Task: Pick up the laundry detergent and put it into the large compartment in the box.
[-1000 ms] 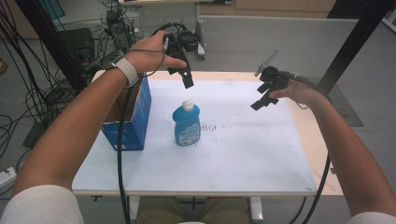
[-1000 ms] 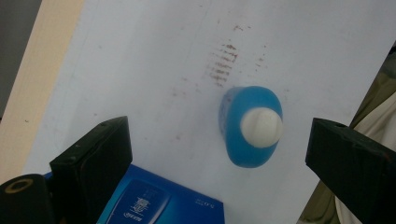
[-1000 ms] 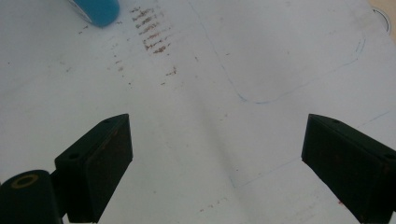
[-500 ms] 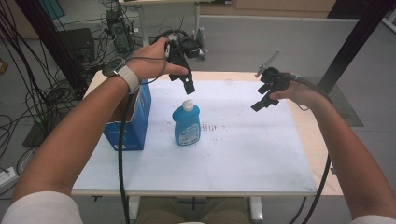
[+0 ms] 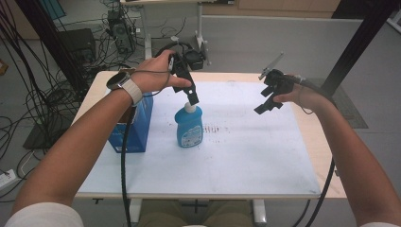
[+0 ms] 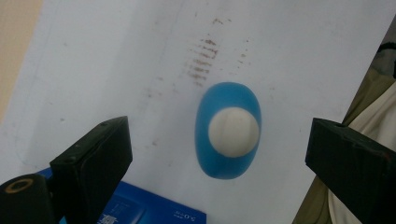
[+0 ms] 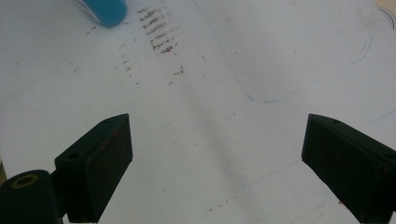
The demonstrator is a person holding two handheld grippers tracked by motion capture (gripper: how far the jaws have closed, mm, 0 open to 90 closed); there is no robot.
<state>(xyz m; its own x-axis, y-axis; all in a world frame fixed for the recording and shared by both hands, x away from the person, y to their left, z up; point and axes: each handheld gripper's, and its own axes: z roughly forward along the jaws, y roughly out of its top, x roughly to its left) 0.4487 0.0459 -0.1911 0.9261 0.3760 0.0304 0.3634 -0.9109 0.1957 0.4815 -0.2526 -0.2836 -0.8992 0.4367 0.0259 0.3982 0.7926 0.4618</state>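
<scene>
A blue bottle (image 5: 189, 126) with a white cap stands upright on the white table sheet (image 5: 236, 146). My left gripper (image 5: 191, 94) hangs right above its cap, jaws open, touching nothing. Seen from straight overhead in the left gripper view, the bottle (image 6: 229, 130) sits between the spread jaws, well below them. My right gripper (image 5: 267, 105) is held over the table's right side, open and empty. In the right gripper view the bottle's base (image 7: 105, 10) shows at the top left edge.
A blue box (image 5: 135, 127) stands to the left of the bottle, under my left forearm; its corner (image 6: 140, 210) shows in the left gripper view. Brown smudges (image 5: 216, 128) mark the sheet right of the bottle. Cables and equipment lie on the floor behind the table.
My left gripper has moved right and down, from behind the bottle to just over its cap. The right gripper has stayed nearly still.
</scene>
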